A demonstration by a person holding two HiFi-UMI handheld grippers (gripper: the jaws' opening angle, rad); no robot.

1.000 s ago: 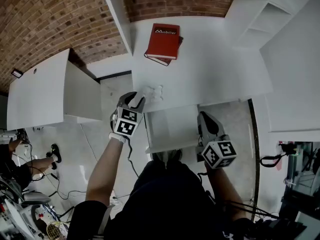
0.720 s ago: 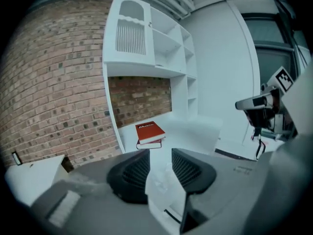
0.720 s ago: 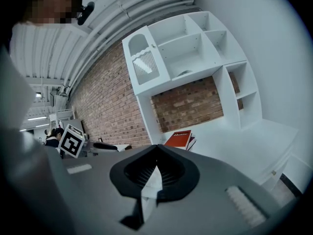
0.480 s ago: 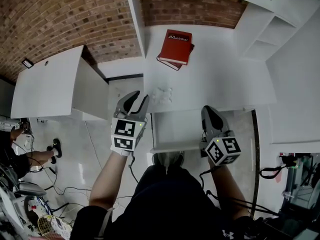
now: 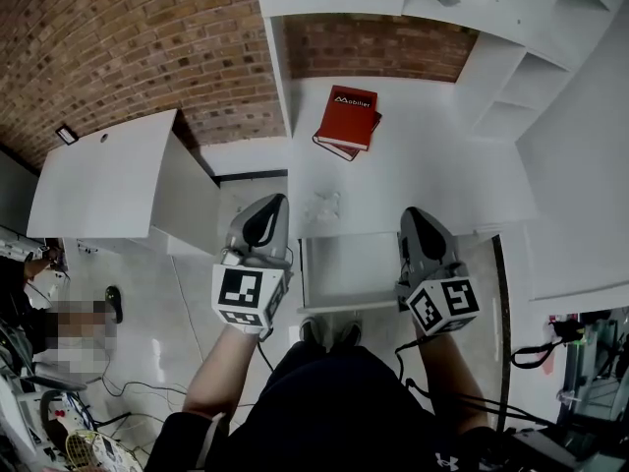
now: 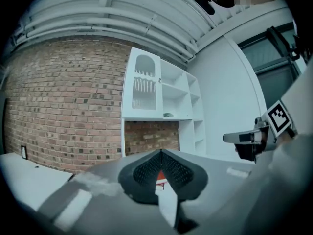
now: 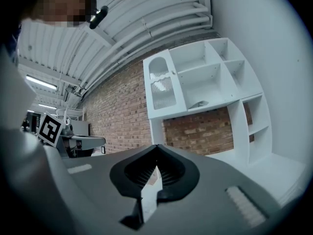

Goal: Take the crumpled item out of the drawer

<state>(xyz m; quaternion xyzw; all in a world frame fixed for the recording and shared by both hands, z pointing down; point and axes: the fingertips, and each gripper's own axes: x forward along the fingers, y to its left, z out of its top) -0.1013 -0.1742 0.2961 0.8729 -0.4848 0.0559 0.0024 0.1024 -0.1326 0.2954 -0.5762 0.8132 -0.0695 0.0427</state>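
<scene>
Find the crumpled item (image 5: 322, 206) on the white desk (image 5: 432, 175), close to the front edge, just behind the pulled-out drawer (image 5: 349, 268) and outside it, touching neither gripper. Locate the left gripper (image 5: 273, 206) held just left of the drawer, pointing toward the desk, near the crumpled item but apart from it. Read its jaws as fully together, having just been closing, with nothing between the pads. Locate the right gripper (image 5: 413, 218) at the right side of the drawer, pointing the same way. Read its jaws as also together at the tips, gripping nothing. Note the red book (image 5: 346, 118) farther back on the desk, well apart from the crumpled item, below the white shelf unit (image 5: 511, 77) and the brick wall (image 5: 147, 47).
</scene>
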